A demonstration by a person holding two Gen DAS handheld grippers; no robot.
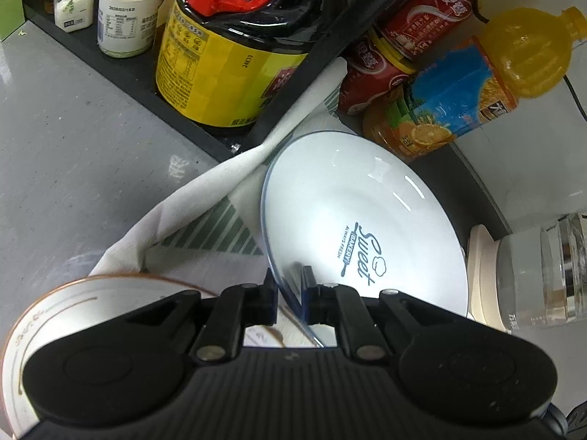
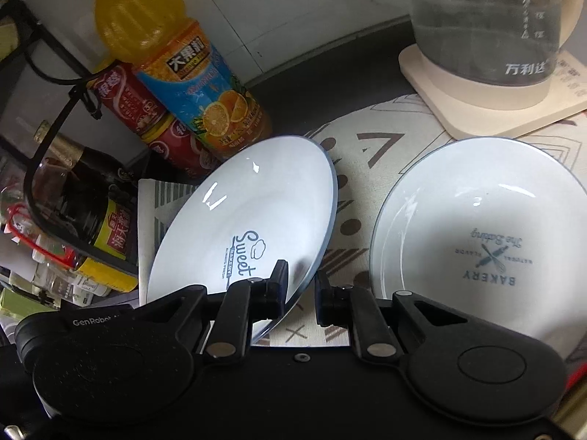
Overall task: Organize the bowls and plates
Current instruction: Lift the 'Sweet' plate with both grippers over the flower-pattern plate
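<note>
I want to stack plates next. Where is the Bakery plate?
In the right wrist view, the Bakery plate lies flat on the patterned cloth, right of the tilted Sweet plate.

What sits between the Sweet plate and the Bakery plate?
Only patterned cloth, as the right wrist view shows. The tilted Sweet plate and the flat Bakery plate stay apart; the right claw straddles the Sweet plate's near rim.

A white blue-rimmed "Sweet" plate (image 2: pixel 242 216) is held tilted above the cloth; a "Bakery" plate (image 2: pixel 477 234) lies flat beside; a brown-rimmed dish (image 1: pixel 55 315), perhaps a bowl, is seen nearby.
</note>
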